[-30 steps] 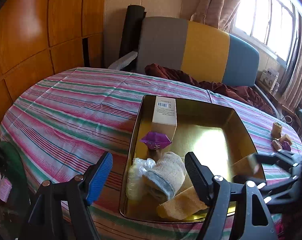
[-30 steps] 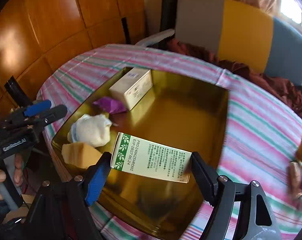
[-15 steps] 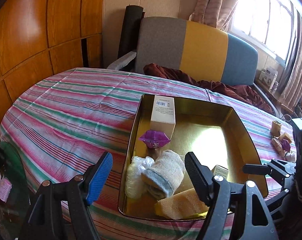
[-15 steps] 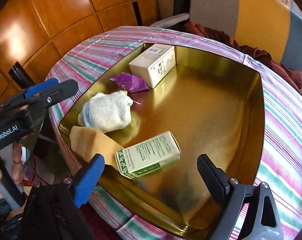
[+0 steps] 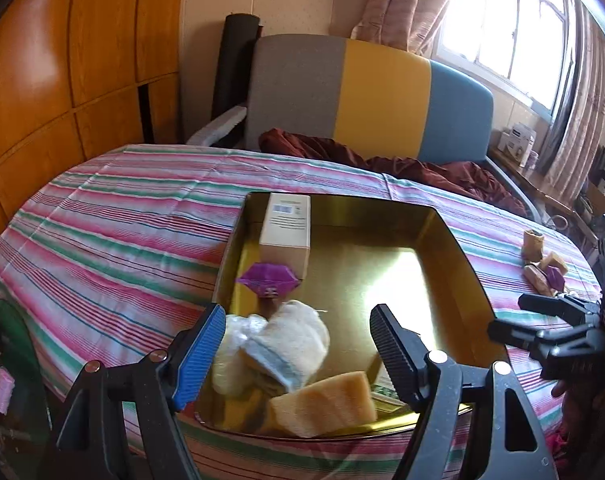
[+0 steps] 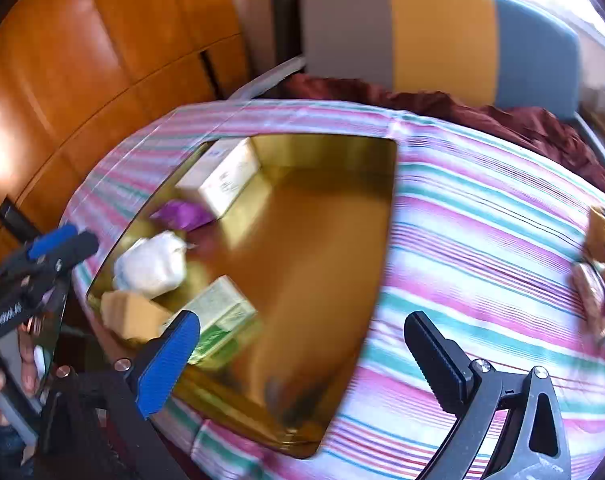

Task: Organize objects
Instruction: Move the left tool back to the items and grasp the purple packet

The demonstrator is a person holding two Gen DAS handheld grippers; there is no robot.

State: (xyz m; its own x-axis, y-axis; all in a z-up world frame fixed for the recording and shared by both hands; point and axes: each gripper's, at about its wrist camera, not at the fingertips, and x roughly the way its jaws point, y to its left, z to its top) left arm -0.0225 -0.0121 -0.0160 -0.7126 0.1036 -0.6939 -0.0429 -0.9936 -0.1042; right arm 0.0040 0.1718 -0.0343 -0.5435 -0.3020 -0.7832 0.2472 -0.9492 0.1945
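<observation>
A gold tray (image 5: 458, 264) (image 6: 382, 216) sits on the striped table. In it lie a tan box (image 5: 286, 232) (image 6: 222, 172), a purple wrapper (image 5: 268, 282) (image 6: 182, 214), a white sock bundle (image 5: 286, 340) (image 6: 150, 264), a yellow sponge (image 5: 326, 402) (image 6: 130, 314) and a green-and-white box (image 6: 218, 314). My left gripper (image 5: 298, 348) is open and empty above the tray's near end. My right gripper (image 6: 302, 358) is open and empty above the tray's right edge; it also shows in the left wrist view (image 5: 542, 320).
Several small items lie on the cloth right of the tray: a tan piece (image 5: 532, 240) (image 6: 600, 232), wrapped pieces (image 5: 542, 276) (image 6: 594, 296). A grey, yellow and blue chair (image 5: 366, 96) with a dark red cloth (image 5: 402, 164) stands behind the table. Wooden panels are on the left.
My right gripper has let go of the green-and-white box, which now lies in the tray, and has swung right toward the tray's edge. The left gripper has barely moved.
</observation>
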